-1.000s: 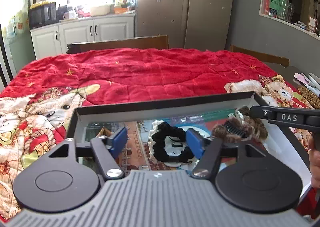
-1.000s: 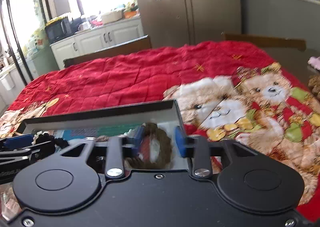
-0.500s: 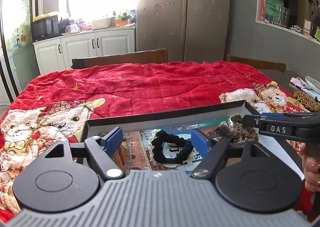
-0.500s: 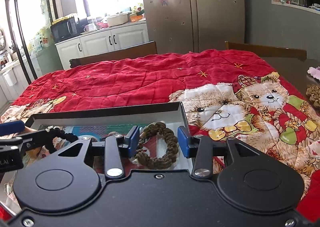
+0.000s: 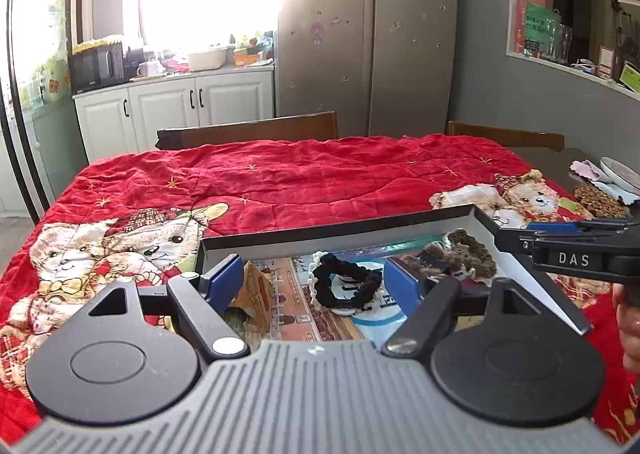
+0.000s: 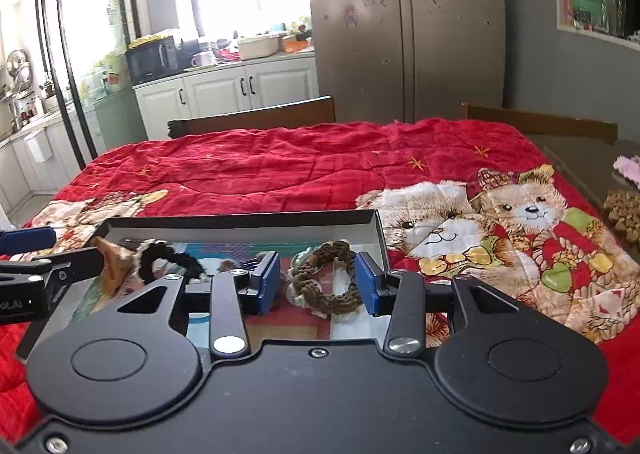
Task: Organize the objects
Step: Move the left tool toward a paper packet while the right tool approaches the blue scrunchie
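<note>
A shallow black-rimmed box [image 5: 340, 230] lies on the red quilt, also in the right wrist view [image 6: 240, 219]. In it lie a black scrunchie [image 5: 344, 286] and a brown braided scrunchie [image 5: 468, 254]. My left gripper [image 5: 314, 286] is open and empty, above and just behind the black scrunchie. My right gripper [image 6: 316, 284] is open and empty, above the brown scrunchie [image 6: 326, 282]; the black scrunchie [image 6: 168, 260] lies to its left. An orange-brown item [image 5: 258, 292] lies at the box's left end.
The red teddy-bear quilt [image 5: 300, 181] covers the table. Wooden chairs [image 5: 248, 131] stand at the far side. A plate and brown mat [image 5: 600, 201] sit at the right edge. Cabinets and a fridge stand behind.
Both grippers have opened wider, lifted and drawn back from the box. The black and brown scrunchies stay lying in it.
</note>
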The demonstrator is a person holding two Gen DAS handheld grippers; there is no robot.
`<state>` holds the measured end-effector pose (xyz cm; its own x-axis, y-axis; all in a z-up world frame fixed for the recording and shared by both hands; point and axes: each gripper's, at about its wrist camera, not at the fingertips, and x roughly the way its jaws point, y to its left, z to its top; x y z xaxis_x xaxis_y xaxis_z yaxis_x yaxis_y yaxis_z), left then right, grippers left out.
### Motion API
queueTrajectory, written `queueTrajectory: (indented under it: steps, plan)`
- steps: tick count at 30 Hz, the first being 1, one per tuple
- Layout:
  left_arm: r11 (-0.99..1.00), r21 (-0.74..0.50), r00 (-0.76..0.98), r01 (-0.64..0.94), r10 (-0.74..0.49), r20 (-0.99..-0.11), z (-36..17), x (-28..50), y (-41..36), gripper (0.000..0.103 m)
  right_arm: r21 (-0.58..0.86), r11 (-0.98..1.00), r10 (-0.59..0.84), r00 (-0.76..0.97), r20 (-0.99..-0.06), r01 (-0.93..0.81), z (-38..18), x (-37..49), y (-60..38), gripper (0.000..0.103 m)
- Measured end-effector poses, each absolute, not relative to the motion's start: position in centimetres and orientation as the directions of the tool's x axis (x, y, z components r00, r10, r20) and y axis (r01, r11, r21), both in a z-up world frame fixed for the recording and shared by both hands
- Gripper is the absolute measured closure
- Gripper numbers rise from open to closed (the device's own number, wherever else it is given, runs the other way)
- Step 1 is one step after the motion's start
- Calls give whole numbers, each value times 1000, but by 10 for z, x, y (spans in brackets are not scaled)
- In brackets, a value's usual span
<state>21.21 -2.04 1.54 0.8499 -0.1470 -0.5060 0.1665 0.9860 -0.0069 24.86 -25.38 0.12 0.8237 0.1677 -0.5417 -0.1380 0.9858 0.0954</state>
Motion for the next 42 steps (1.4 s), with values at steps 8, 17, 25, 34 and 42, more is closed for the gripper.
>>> queueTrajectory:
  steps: [8,17,25,34,42]
  plan:
    - [978,31,865,207,-168,-474,28,175,-20,16,42,981,182,838,-514,-187,17,205,-249,63]
    - [967,77,887,242,-188,-423,28,126,-15,16,33,977,198,841,-504,-210,19,154,-260,63]
    - [959,79,883,271,-215,-418,15,97,-12,16,28,977,197,841,-505,-212,11,117,-270,63]
    - [946,65,852,317,-255,-458,-14,91,-18,16,82,977,208,809,-550,-196,-25,103,-280,66]
    - [934,53,816,355,-282,-505,-37,97,-26,16,88,975,217,795,-566,-203,-46,94,-280,67]
